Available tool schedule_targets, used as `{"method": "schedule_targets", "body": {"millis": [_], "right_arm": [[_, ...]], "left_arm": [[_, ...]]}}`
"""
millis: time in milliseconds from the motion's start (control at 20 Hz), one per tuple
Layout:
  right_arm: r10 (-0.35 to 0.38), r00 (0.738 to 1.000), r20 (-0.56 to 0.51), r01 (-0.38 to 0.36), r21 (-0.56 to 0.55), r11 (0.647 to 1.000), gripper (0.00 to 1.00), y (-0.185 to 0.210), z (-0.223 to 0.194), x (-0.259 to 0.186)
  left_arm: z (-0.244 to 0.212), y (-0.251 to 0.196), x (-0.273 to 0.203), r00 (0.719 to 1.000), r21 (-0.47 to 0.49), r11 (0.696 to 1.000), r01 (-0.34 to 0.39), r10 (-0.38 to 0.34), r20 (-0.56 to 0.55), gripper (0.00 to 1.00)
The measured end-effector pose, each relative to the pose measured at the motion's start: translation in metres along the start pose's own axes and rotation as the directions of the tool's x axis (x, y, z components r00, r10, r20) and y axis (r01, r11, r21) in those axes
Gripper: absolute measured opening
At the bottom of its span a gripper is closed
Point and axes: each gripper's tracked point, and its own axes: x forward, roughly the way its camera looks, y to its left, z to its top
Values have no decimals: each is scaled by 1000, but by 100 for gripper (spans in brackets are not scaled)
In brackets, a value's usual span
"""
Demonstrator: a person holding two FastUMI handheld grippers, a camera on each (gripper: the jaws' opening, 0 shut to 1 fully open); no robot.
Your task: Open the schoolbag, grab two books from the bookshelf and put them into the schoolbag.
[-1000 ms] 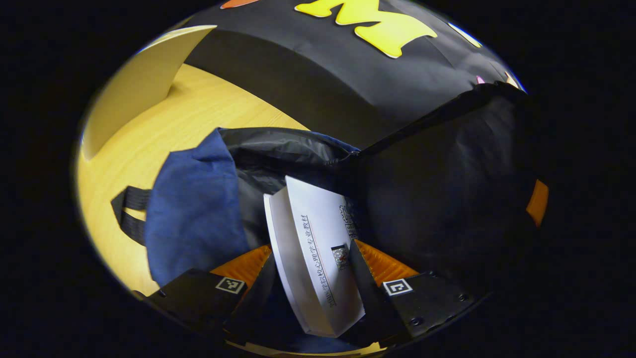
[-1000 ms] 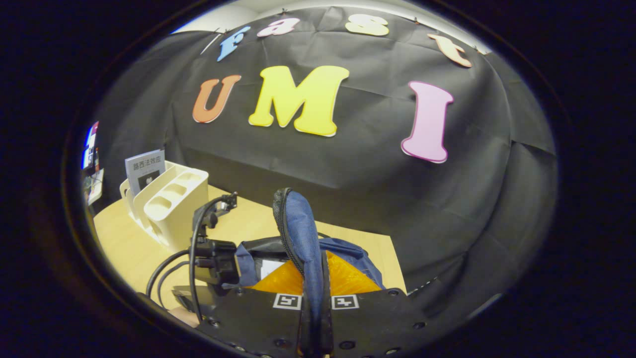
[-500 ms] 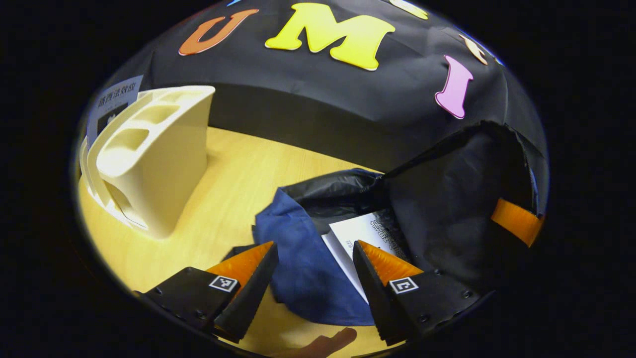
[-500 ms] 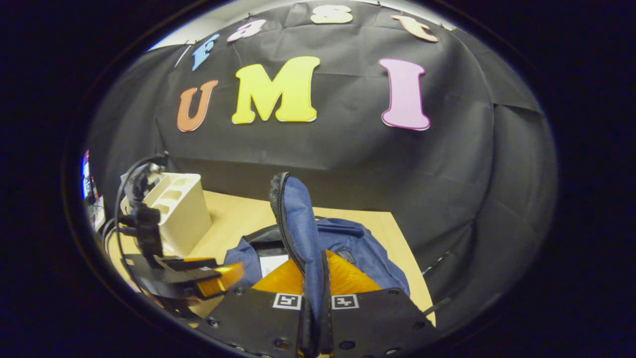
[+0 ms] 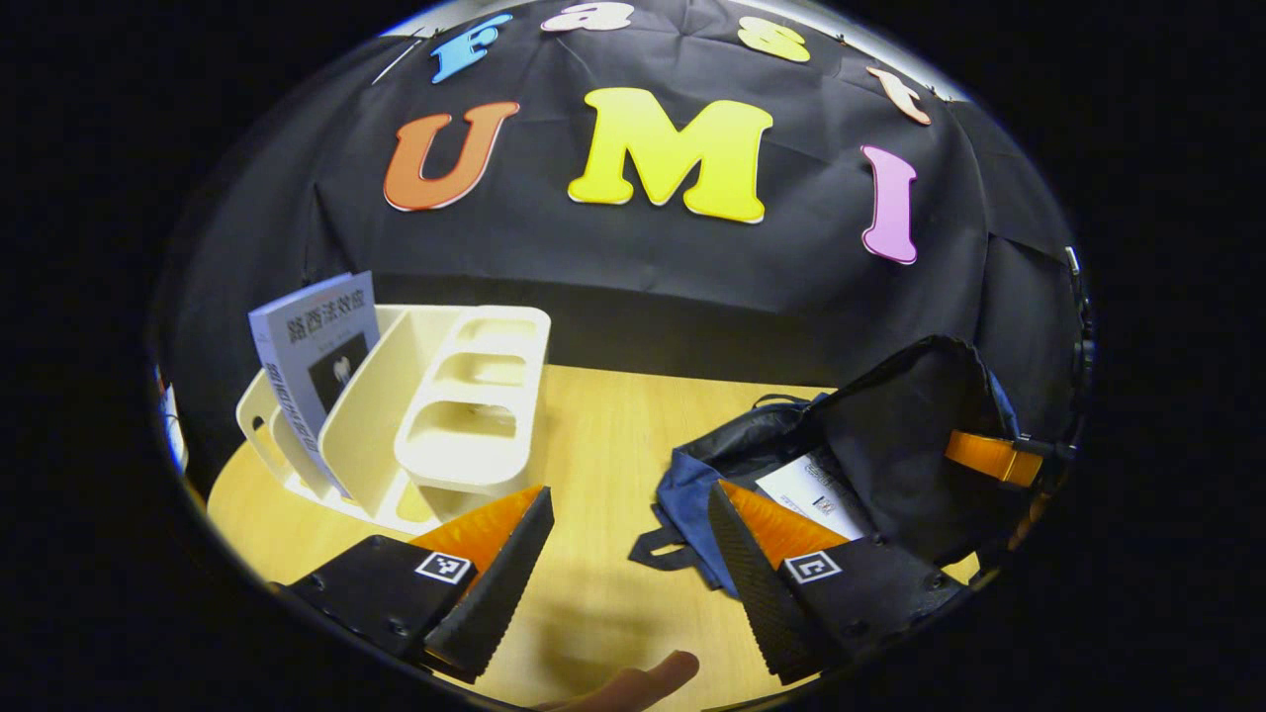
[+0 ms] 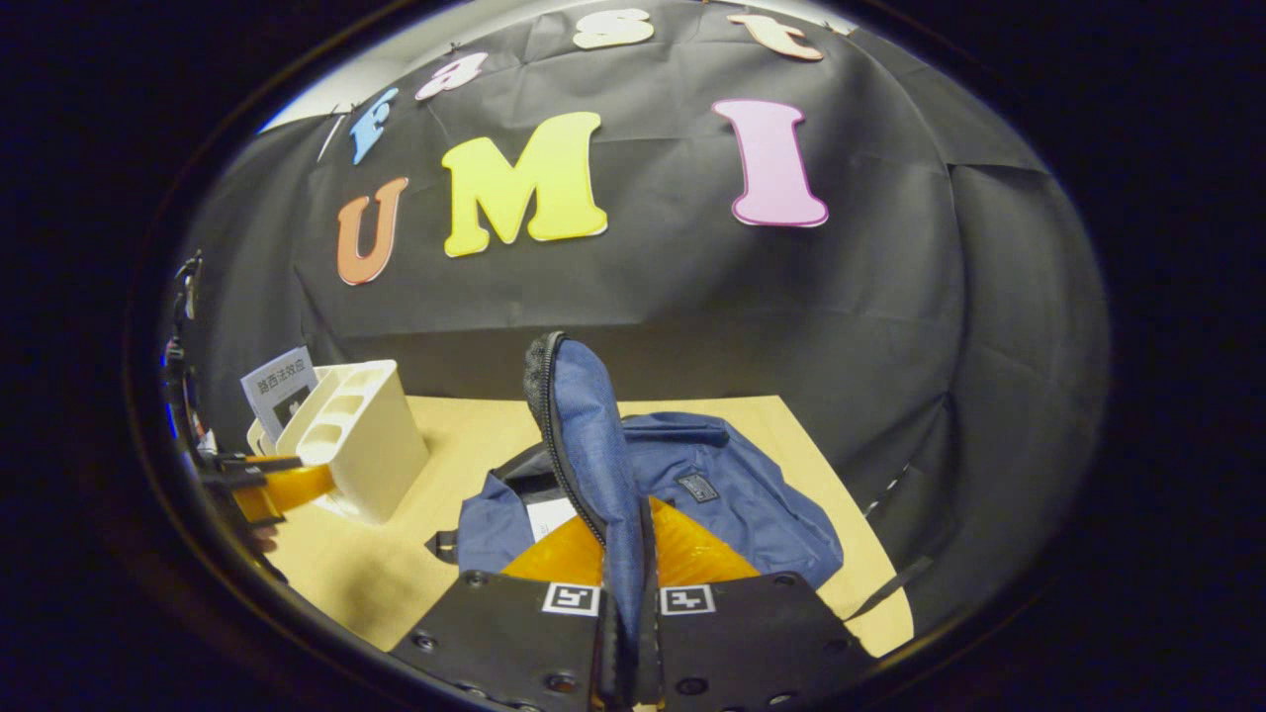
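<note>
Schoolbag [image 6: 732, 494] flap pinched in right gripper [image 6: 625, 554]; left gripper [image 5: 623, 554] gapes empty, facing bookshelf [image 5: 435, 415], apparently one book [image 5: 312, 346].

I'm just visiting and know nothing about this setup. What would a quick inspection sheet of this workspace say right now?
Surface: light wooden table.
Job's things: blue schoolbag lies open with one white book inside; a grey book stands in the cream bookshelf.
Clutter: nothing seen.
Grippers: left gripper is open and empty above the table; right gripper is shut on the schoolbag's flap, holding it up.
Cables: nothing seen.
Surroundings: black cloth wall behind the table; a fingertip at the bottom edge of the left gripper view.
</note>
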Motion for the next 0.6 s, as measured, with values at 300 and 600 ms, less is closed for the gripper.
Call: {"method": "schedule_targets", "body": {"millis": [300,600], "right_arm": [[-22,1000,18,22,-15,1000,8,-1,-1,-9],[-48,998,28,49,-41,998,8,11,-1,-15]], "left_arm": [[38,99,-37,994,-3,994,-107,107,31,98],[98,166,-52,974,116,972,-204,190,122,98]]}}
